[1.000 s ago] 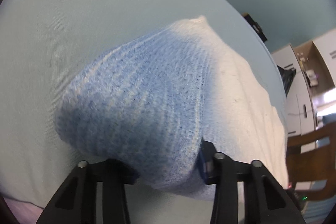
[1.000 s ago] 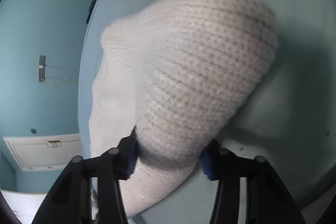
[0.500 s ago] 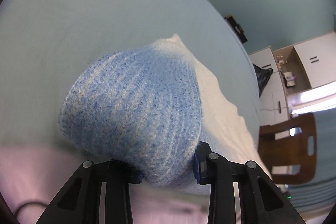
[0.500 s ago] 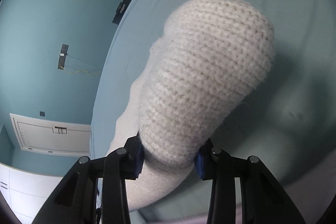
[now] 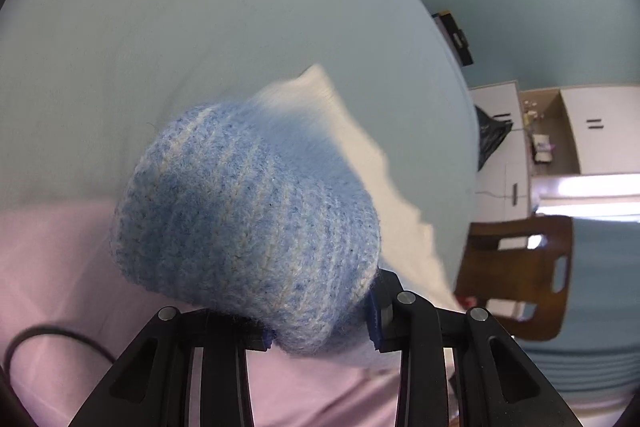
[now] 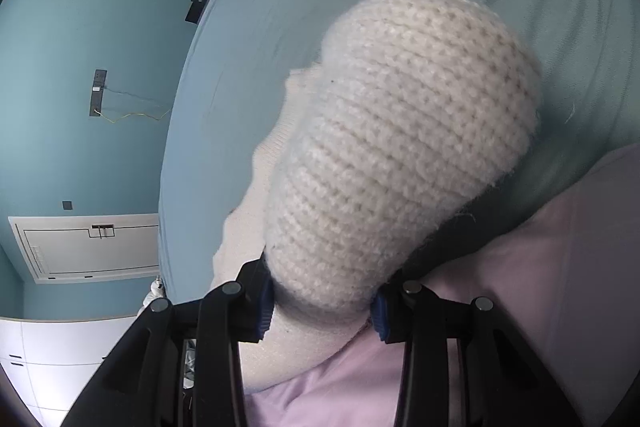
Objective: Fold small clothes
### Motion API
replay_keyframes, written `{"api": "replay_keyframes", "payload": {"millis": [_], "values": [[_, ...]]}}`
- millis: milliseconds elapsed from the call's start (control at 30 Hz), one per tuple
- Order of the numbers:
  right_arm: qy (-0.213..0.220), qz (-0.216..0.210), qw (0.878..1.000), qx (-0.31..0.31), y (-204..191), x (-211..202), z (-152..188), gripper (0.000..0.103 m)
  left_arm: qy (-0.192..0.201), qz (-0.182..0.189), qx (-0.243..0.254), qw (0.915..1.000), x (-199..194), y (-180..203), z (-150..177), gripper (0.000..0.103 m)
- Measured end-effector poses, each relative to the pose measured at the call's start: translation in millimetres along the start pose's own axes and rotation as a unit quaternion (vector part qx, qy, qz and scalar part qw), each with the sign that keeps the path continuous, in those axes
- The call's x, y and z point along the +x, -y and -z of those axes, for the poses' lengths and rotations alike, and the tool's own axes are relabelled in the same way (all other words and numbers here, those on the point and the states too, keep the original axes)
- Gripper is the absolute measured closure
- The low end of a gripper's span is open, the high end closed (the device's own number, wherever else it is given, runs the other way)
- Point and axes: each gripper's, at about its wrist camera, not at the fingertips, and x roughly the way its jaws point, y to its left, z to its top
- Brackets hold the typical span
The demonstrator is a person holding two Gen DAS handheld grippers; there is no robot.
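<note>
A small knitted garment hangs between both grippers above a light blue bed. In the left wrist view my left gripper (image 5: 320,331) is shut on its blue-and-cream striped knit end (image 5: 248,215), which bulges over the jaws; a white part (image 5: 360,155) trails off to the right. In the right wrist view my right gripper (image 6: 320,311) is shut on the cream knit end (image 6: 400,155), which also bulges over the jaws, with white fabric (image 6: 256,227) trailing to the left.
The light blue sheet (image 5: 200,27) lies beneath, also in the right wrist view (image 6: 280,7). A pink cloth (image 5: 60,267) covers the near side and shows in the right wrist view (image 6: 540,287). A black cable (image 5: 48,335) lies on it. A wooden chair (image 5: 516,267) and white cabinets (image 5: 600,131) stand beyond the bed.
Both grippers have lifted and drawn back toward the near side with the garment; the pink cloth has come into both views and more of the room shows.
</note>
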Motion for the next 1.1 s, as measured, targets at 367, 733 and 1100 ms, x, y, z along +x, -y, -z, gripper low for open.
{"api": "replay_keyframes", "payload": {"millis": [367,733,1100], "values": [[-0.044,-0.105,0.993,0.025,-104,96,-143,0.023,0.081,-0.103,-0.009,0.9913,65,86,-132,0.002],[0.063,0.121,0.959,-0.25,-110,165,-114,0.019,0.12,-0.269,0.266,0.9179,184,131,-65,0.0],[0.025,0.259,0.831,-0.492,-125,299,-58,0.006,0.137,-0.344,0.357,0.8574,230,122,-40,0.0]]}}
